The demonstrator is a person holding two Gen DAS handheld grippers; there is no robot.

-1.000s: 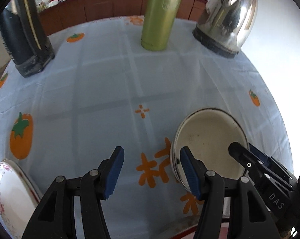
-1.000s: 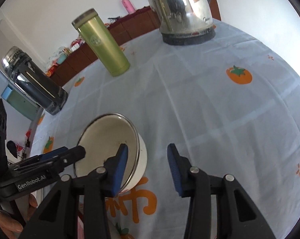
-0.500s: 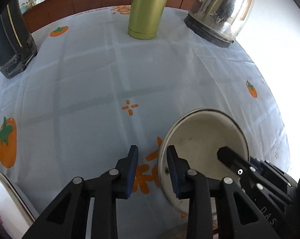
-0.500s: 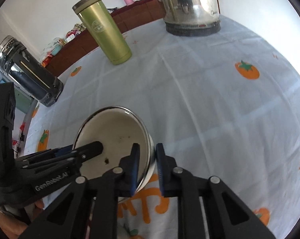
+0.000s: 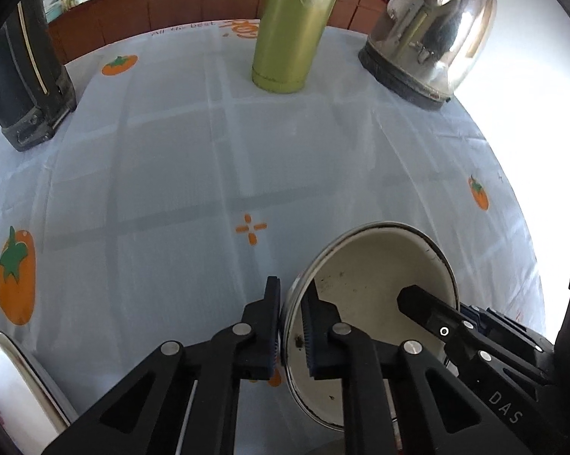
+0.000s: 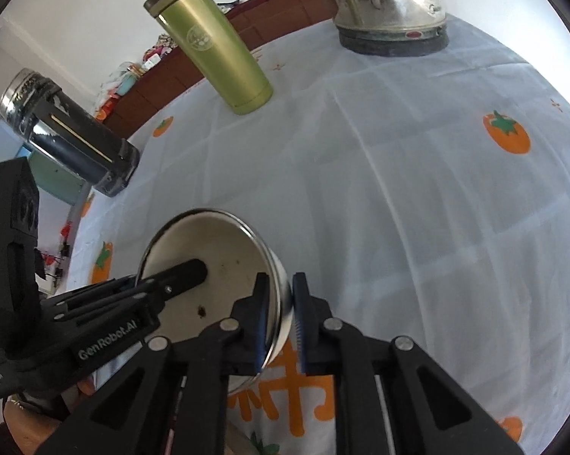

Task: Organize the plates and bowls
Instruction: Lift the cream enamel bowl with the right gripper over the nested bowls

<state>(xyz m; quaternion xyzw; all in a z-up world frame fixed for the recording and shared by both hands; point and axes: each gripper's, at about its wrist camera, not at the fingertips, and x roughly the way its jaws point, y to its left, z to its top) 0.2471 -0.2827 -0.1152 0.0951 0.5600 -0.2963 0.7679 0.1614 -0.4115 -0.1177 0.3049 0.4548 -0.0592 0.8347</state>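
Left gripper (image 5: 289, 320) pinching bowl (image 5: 376, 276) rim, jaws nearly closed. Right gripper (image 6: 281, 318) pinching opposite rim likewise. Bowl sitting near table's (image 5: 194, 174) front edge, mouth tilting up toward cameras.

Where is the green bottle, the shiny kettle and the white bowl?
Tall green metal bottle (image 6: 213, 53), right wrist view, middle of its side.
Shiny round steel kettle (image 5: 432, 34), left wrist view, its mirrored body.
White enamel bowl with dark rim (image 5: 376, 265), left wrist view, bare inside wall.
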